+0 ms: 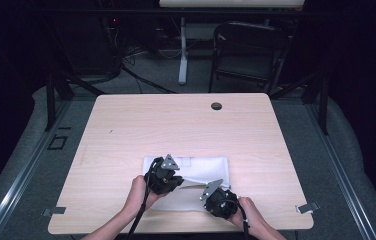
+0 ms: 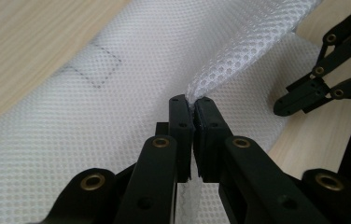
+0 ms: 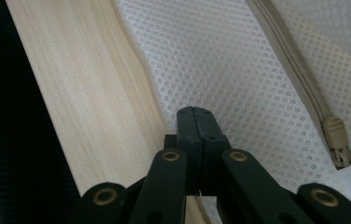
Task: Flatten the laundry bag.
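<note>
Pinching a raised fold of the white mesh bag (image 2: pixel 117 116), the left tool (image 2: pixel 193 103) is closed; the right tool (image 3: pixel 196 113) is closed too, its grip on the bag's edge unclear.

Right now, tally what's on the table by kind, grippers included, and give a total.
Mesh bag: 1
Grippers: 2, the left pinching a fold of mesh, the right shut at the bag's edge
Metal clips on the table's near corners: 2
Total: 5
</note>
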`<state>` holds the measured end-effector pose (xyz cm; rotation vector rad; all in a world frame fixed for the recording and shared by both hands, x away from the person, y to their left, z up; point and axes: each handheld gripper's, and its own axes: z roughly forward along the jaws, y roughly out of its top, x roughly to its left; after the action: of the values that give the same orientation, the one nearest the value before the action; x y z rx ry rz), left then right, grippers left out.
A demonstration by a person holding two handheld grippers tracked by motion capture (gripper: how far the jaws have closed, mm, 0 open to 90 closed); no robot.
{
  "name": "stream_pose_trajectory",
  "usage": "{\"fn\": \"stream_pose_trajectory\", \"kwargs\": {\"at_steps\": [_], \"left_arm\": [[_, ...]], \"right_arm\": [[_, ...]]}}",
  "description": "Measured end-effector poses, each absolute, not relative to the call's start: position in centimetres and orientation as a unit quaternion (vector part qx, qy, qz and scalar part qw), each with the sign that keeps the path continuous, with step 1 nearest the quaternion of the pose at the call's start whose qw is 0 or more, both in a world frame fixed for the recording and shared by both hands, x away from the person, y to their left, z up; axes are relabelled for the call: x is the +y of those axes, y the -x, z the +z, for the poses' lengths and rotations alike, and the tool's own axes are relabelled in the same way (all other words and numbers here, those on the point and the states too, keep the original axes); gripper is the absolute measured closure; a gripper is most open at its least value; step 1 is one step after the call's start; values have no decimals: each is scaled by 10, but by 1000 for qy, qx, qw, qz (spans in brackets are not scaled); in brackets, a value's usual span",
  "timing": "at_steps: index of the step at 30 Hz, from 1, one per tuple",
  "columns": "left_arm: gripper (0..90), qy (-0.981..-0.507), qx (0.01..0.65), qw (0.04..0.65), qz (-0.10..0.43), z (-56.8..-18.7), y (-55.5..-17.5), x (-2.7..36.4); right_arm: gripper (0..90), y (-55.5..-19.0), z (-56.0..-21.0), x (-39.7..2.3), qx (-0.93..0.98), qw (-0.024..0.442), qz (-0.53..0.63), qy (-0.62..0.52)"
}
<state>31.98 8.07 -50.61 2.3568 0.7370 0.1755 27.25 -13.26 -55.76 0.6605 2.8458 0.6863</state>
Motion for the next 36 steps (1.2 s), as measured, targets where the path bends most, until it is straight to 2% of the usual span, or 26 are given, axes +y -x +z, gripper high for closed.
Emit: {"fn": "stream_pose_trajectory", "kwargs": {"at_steps": [36], "left_arm": [[868,-879,304,348,120,-466,-358,81]], "right_arm": [[900,-273,-555,-141,954,21,214,-210]]}}
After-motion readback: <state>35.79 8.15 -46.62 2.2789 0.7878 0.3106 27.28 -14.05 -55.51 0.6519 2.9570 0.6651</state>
